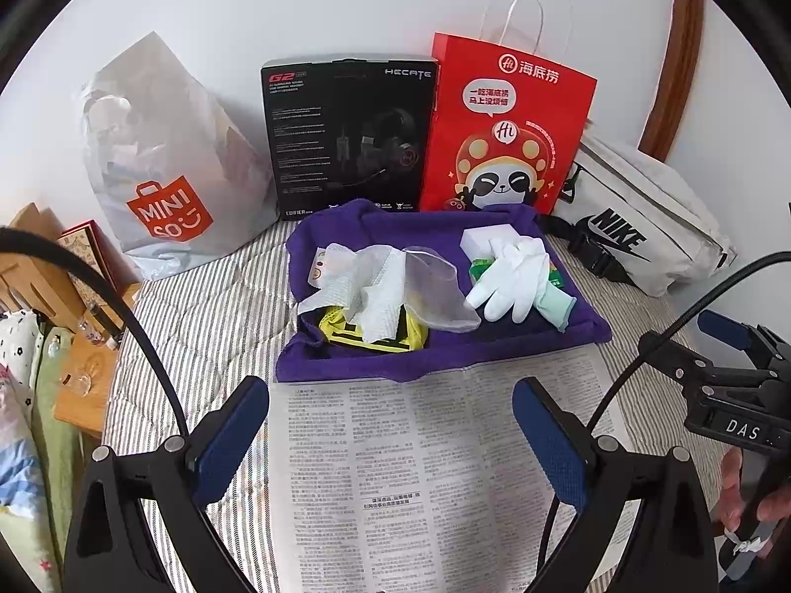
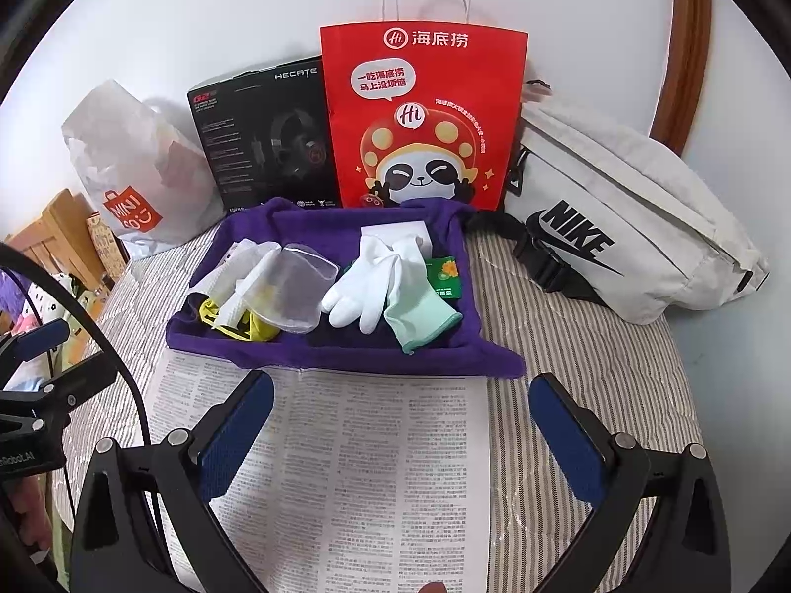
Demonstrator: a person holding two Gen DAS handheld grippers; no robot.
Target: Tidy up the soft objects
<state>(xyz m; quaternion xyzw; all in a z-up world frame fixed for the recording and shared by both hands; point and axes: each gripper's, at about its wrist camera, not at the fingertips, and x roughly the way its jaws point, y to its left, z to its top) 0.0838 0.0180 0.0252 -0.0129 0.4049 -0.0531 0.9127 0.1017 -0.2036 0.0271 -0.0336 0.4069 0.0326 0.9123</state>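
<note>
— Where do the soft things lie, and what are your fingers doing?

— They sit heaped in the purple cloth tray [image 1: 445, 353] on the bed [image 1: 197, 306]: a white glove with a green cuff [image 1: 514, 279] toward the right of the tray, crumpled white tissue [image 1: 366, 286] toward its left, a clear pouch [image 1: 435, 291] between them, something yellow [image 1: 375, 333] under the tissue. My left gripper [image 1: 390, 437] and right gripper [image 2: 400, 432] both hover over the newspaper [image 2: 356, 469] in front of the tray, spread wide, gripping nothing.

— Which step is that?

— I can't settle it. Things gathered in the tray with my fingers released fits a sorted pile just let go, or a jumble waiting to be taken out. Any grasp here would need a low approach and a pinch on one loose fold, since the pieces overlap.

— Do the views differ?

— The right view shows a green card [image 2: 447, 276] beside the glove and the white box [image 2: 395, 234] behind it plainly. The left view shows a wooden stand [image 1: 84, 370], left of the tray, and my right gripper from the side.
</note>
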